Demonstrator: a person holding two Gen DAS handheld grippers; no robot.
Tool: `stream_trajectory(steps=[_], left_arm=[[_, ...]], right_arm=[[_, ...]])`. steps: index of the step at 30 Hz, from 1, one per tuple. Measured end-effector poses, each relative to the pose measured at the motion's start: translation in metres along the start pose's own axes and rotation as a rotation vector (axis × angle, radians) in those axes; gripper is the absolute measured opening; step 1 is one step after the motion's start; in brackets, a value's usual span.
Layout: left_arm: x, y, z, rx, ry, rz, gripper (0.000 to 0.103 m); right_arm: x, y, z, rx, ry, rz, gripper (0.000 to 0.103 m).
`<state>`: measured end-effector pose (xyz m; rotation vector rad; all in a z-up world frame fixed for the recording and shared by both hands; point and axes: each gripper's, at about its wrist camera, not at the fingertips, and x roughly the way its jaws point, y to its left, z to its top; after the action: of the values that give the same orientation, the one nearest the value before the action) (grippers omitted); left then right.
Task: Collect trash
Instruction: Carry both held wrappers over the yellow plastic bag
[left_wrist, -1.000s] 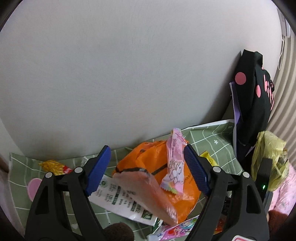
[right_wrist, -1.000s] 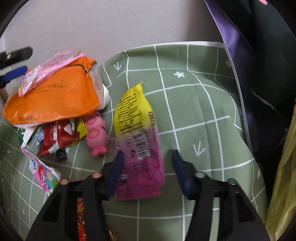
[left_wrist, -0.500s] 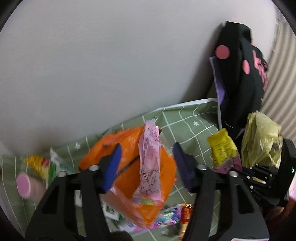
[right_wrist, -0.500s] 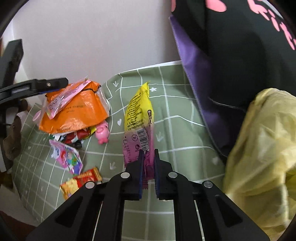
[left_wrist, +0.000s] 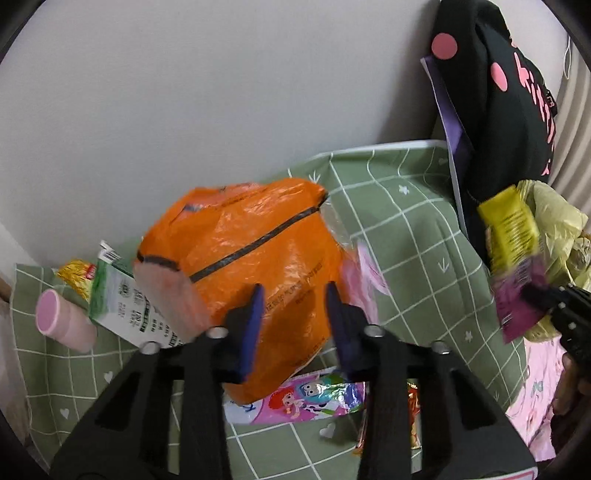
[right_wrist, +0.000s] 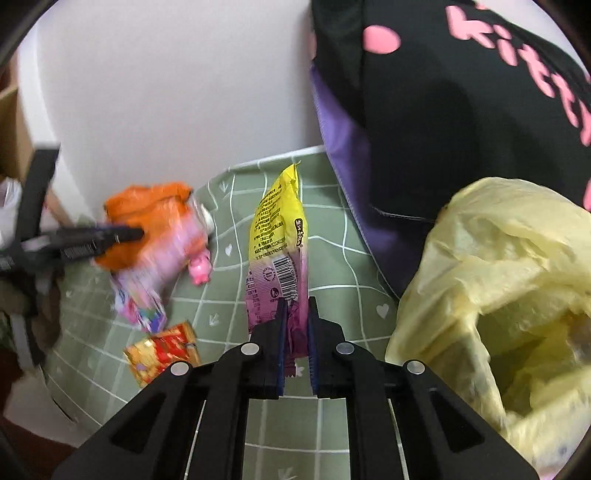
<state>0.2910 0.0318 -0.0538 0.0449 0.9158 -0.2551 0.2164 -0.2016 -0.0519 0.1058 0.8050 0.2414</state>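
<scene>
Since half a second ago the pink wrapper (left_wrist: 360, 275) has slipped off the front of the orange bag (left_wrist: 251, 266) and now shows only as a blur at that bag's right edge, while the left gripper (left_wrist: 295, 314) has narrowed its jaws around the bag's lower part; whether they actually pinch the plastic I cannot tell, as a gap shows between the blue pads.

Largest in sight, the green checked cloth (right_wrist: 332, 258) covers the surface, with a black pink-dotted bag (right_wrist: 461, 110) standing at its far right against the wall. Just below that, the yellow trash bag (right_wrist: 498, 295) gapes open near the right gripper (right_wrist: 296, 332). This gripper's fingers are clamped on the purple lower end of a yellow-and-purple snack packet (right_wrist: 277, 240), held upright in the air, just left of the trash bag's mouth.

On the cloth to the left lie a white-and-green carton (left_wrist: 125, 306) beside a pink cylinder (left_wrist: 62, 321); a cartoon-printed wrapper (left_wrist: 306, 400) under the orange bag; a red-and-gold wrapper (right_wrist: 162, 350) nearer the front; and a small pink pig toy (right_wrist: 199, 267) beside the orange bag.
</scene>
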Motion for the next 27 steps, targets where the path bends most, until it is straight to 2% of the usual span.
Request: stream_trajectory(steps=[3,4,7,10,13,15,16,22,24,27], left_arm=[[-0.003,0.001,-0.007,0.031,-0.013,-0.054,0.025],[-0.009,0.000,-0.010,0.041,-0.026,-0.124,0.025],[-0.018,-0.015,-0.020,0.100,-0.017,-0.264,0.026],[-0.009,-0.034,-0.033,0.140,0.031,-0.323,0.031],[0.009,-0.048,-0.042,0.136,0.093,-0.336,0.032],[0.015,-0.051,-0.044,0.119,0.112,-0.352,0.038],[0.019,-0.053,-0.044,0.101,0.125,-0.362,0.044],[0.038,-0.073,-0.039,0.002,0.232,-0.422,0.056],[0.045,-0.080,-0.040,0.008,0.253,-0.408,0.057],[0.059,-0.087,-0.042,0.024,0.273,-0.341,0.057]], right_arm=[[-0.006,0.006,-0.002,-0.014,-0.010,-0.058,0.010],[-0.008,0.006,-0.003,-0.001,-0.014,-0.073,0.010],[-0.013,-0.001,-0.007,0.085,-0.010,-0.074,0.010],[-0.013,-0.004,-0.012,0.105,-0.001,-0.113,0.010],[-0.020,-0.002,-0.018,0.122,-0.005,-0.143,0.010],[-0.026,0.000,-0.024,0.104,-0.003,-0.185,0.010],[-0.028,0.000,-0.028,0.102,0.000,-0.197,0.010],[-0.038,-0.010,-0.057,0.204,0.017,-0.254,0.010],[-0.042,-0.009,-0.066,0.219,0.016,-0.281,0.010],[-0.047,-0.011,-0.077,0.239,0.023,-0.312,0.010]])
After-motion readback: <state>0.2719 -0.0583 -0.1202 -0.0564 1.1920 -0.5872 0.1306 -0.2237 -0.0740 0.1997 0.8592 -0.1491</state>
